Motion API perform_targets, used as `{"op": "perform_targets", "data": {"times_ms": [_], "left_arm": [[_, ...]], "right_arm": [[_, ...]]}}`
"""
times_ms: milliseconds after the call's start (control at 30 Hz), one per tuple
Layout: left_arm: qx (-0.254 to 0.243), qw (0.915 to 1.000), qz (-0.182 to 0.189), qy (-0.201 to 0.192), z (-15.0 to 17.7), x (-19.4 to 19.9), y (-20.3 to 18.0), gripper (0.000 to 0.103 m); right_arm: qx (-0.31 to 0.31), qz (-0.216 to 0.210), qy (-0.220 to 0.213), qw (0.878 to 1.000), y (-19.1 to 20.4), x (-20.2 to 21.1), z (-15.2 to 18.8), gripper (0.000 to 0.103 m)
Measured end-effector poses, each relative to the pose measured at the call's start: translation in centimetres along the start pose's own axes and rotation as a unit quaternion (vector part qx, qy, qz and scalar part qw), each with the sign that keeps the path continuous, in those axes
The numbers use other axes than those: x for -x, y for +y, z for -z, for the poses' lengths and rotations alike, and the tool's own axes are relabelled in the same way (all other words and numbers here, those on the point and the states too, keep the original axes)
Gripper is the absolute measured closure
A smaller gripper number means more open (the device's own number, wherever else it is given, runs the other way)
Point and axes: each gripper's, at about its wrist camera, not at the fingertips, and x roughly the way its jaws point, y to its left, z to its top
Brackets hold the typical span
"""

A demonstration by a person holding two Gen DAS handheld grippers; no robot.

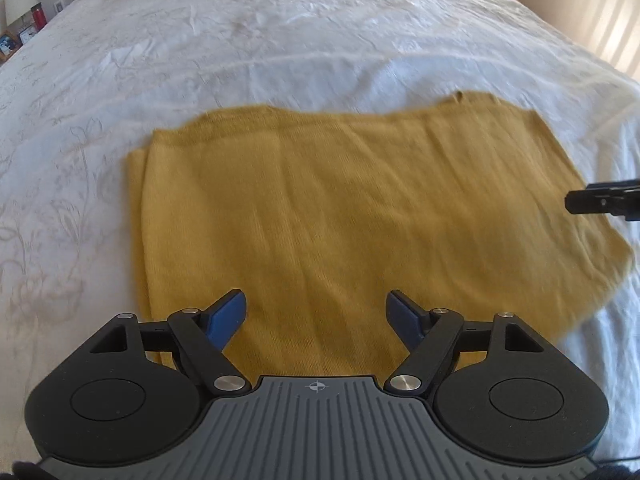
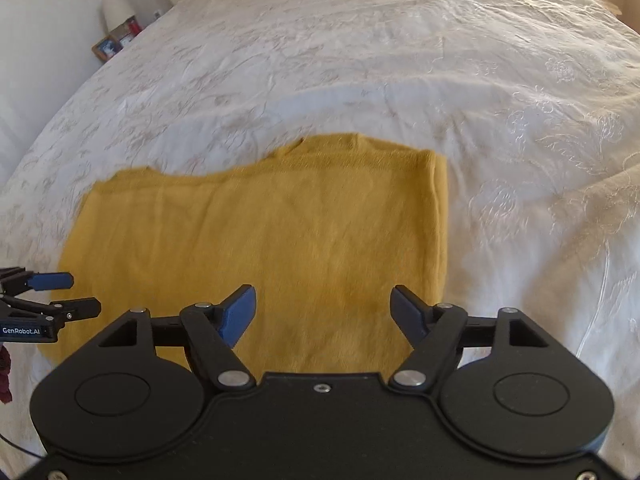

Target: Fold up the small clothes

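While one mustard garment (image 1: 340,208) lies folded, bedspread (image 1: 280,40) bare past every edge, your left gripper (image 1: 316,316) and right gripper (image 2: 322,312) gape empty.

We hold our left gripper (image 1: 316,314) tilted steeply downward, its blue-padded jaws spread wide with nothing between them. Our right gripper (image 2: 323,310) points down alongside it, jaws likewise wide apart and holding nothing, the two grippers close together.

Two claw-mounted views, steeply down, sharing the yellow garment (image 1: 340,216) nearby
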Motion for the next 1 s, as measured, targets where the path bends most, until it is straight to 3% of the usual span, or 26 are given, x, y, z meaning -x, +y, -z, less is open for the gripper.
{"op": "perform_targets", "data": {"times_ms": [100, 200, 333, 500, 600, 700, 900, 1000], "left_arm": [[-0.012, 0.9999, 0.0, 0.01, 2.0, 0.4, -0.4, 0.027], [-0.012, 0.9996, -0.013, 0.024, 3.6, 0.5, 0.5, 0.025], [0.019, 0.999, -0.006, 0.039, 4.7, 0.5, 2.4, 0.019], [0.009, 0.9987, -0.006, 0.051, 4.6, 0.5, 2.3, 0.018], [0.013, 0.9985, -0.011, 0.053, 4.9, 0.4, 2.0, 0.016], [0.019, 0.9982, -0.011, 0.056, 5.6, 0.4, 1.9, 0.011], [-0.018, 0.997, -0.013, 0.075, 7.1, 0.4, 0.3, 0.0], [0.035, 0.9952, -0.001, 0.092, 8.3, 0.4, 1.0, 0.0]], "right_arm": [[0.036, 0.002, 0.019, 0.999, 1.0, 0.3, 1.9, 0.023], [0.042, 0.043, 0.051, 0.997, 0.0, -0.1, 3.9, 0.02], [-0.031, 0.061, 0.061, 0.996, -3.6, -0.2, 5.9, 0.006], [-0.041, 0.061, 0.059, 0.996, -3.6, 0.5, 5.6, 0.005], [-0.078, 0.065, 0.062, 0.993, -4.0, 0.6, 6.1, 0.003], [-0.113, 0.073, 0.062, 0.989, -4.6, 1.1, 7.0, 0.001], [-0.15, 0.08, 0.062, 0.983, -4.9, 1.7, 8.2, 0.001], [-0.149, 0.084, 0.066, 0.983, -4.8, 1.7, 8.9, 0.001]]}}
